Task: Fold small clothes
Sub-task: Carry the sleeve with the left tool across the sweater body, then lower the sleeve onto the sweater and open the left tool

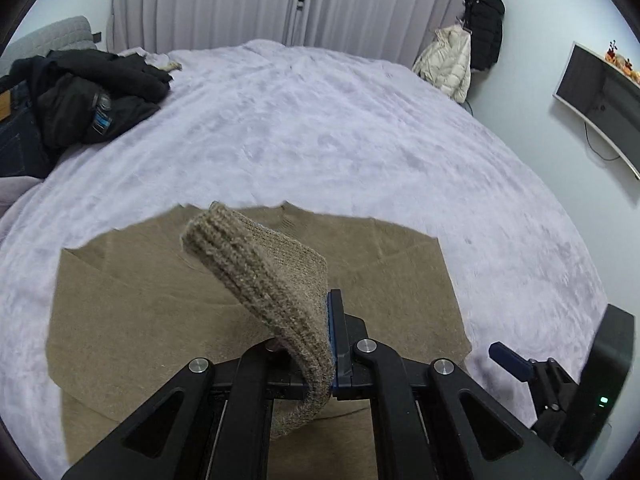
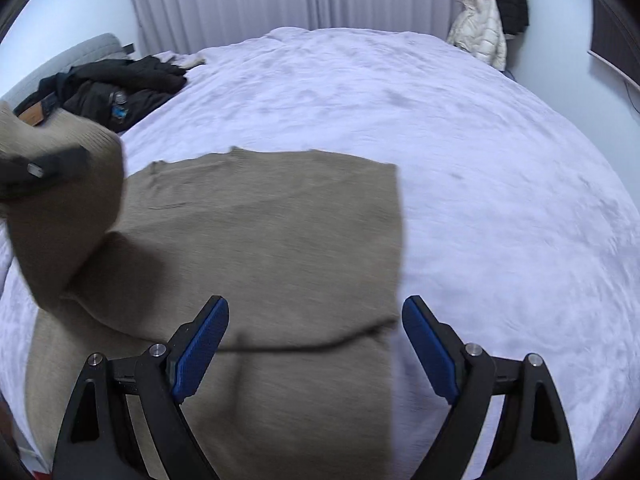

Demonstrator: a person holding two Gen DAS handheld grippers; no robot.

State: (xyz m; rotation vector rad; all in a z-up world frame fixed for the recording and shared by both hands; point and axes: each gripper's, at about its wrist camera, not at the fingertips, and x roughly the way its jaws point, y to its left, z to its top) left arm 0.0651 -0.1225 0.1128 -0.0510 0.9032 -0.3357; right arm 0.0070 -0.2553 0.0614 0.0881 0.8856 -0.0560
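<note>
A tan knitted sweater (image 1: 132,304) lies spread flat on the pale lilac bed cover (image 1: 320,128). My left gripper (image 1: 326,320) is shut on the sweater's ribbed sleeve cuff (image 1: 256,276), which curls up over the body of the garment. In the right wrist view the same sweater (image 2: 272,240) fills the near middle, and its lifted sleeve (image 2: 60,184) hangs at the left with the left gripper (image 2: 36,172) blurred on it. My right gripper (image 2: 316,332) stands open above the sweater's right edge with nothing between its blue pads (image 2: 200,352).
A heap of dark clothes (image 1: 80,96) sits at the far left of the bed, by a grey headboard (image 1: 56,36). Curtains (image 1: 240,0) hang behind. A white and a black jacket (image 1: 468,52) hang at the right wall, near a screen (image 1: 592,96).
</note>
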